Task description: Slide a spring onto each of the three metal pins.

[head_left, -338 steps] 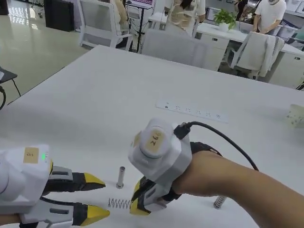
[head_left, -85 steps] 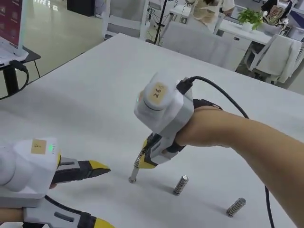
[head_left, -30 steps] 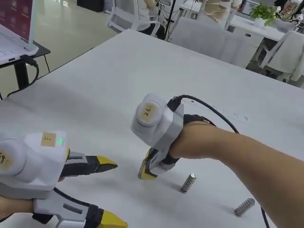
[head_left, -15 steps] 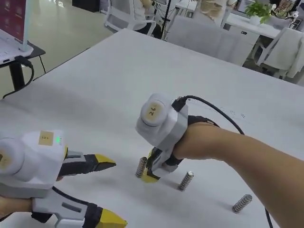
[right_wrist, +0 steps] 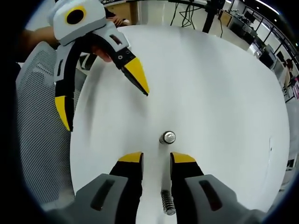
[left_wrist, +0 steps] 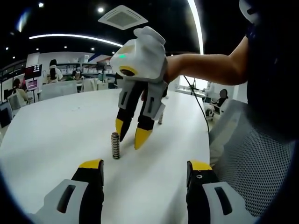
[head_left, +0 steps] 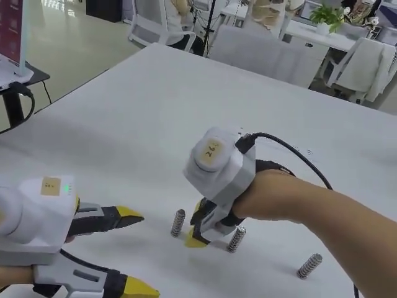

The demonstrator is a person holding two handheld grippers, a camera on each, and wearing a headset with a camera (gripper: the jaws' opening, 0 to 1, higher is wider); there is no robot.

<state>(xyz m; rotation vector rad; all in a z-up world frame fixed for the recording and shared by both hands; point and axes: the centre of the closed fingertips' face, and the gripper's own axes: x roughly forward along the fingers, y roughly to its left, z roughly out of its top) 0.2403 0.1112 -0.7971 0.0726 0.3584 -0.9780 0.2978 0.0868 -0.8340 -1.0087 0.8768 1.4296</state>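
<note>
Fingers of right gripper parted, just beside spring-covered pin standing upright, left gripper spread wide

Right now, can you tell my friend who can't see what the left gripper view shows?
The right gripper hangs tips-down over the white table, jaws a little apart, beside an upright spring. The left gripper rises from the bottom, its yellow-tipped jaws wide open.
</note>
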